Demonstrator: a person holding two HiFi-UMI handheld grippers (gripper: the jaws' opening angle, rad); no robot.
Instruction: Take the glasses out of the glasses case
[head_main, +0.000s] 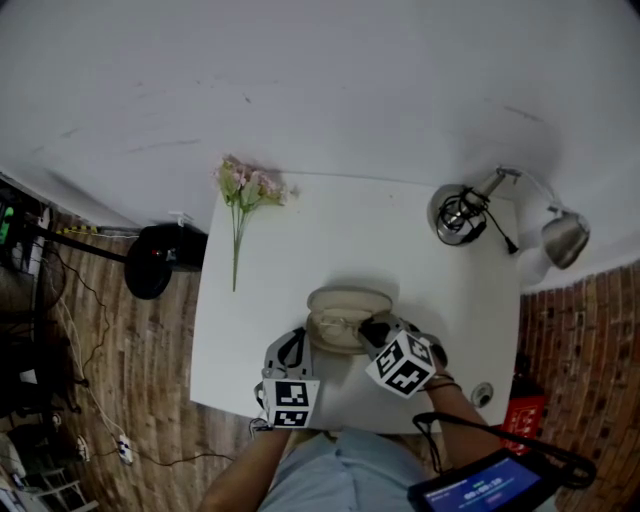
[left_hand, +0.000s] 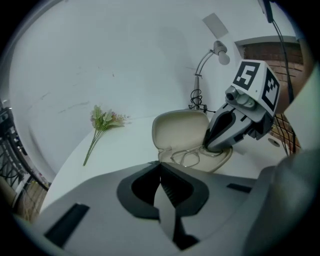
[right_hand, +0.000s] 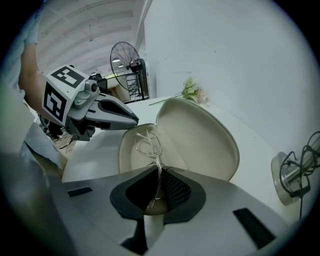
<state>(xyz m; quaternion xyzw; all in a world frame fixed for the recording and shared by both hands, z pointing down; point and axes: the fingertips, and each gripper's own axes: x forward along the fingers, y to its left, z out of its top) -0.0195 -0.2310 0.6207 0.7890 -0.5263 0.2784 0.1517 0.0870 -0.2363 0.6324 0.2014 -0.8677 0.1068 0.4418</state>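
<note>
— Closest in, what?
— Light shirt (head_main: 340, 470) at the bottom edge of the head view, lit tablet screen (head_main: 480, 492) just to its right.

— Then the tools?
— Left gripper (left_hand: 161, 169) first: jaws pressed flat together with nothing between them, tip at the near-left rim of the glasses case (head_main: 350, 298). Touching it or just short of it, cannot tell. Right gripper (right_hand: 157, 173) from the opposite side, tilted down into the case, jaws pinched on a thin wire temple of the glasses (right_hand: 145, 143).

— And the glasses themselves?
— Inside the lower shell of the case. Lenses toward the left gripper's side, temple running back between the right gripper's pads.

— Case open or closed?
— Wide open. Beige lid raised on the far side, whole case sitting near the front edge of the white table (head_main: 300, 240).

— Farther back?
— Sprig of pale pink flowers (head_main: 245, 190) flat at the far-left corner, stem pointing toward the near side. Desk lamp (head_main: 460, 215) at the far-right corner: round base, dark cord bunched on it, shade reaching out past the table edge. Both well apart from the case.

— Beyond the table?
— Wood-plank floor (head_main: 130, 380) to the left, standing fan (right_hand: 125, 59) in the right gripper view, plain white wall (head_main: 320, 80) behind everything.
</note>
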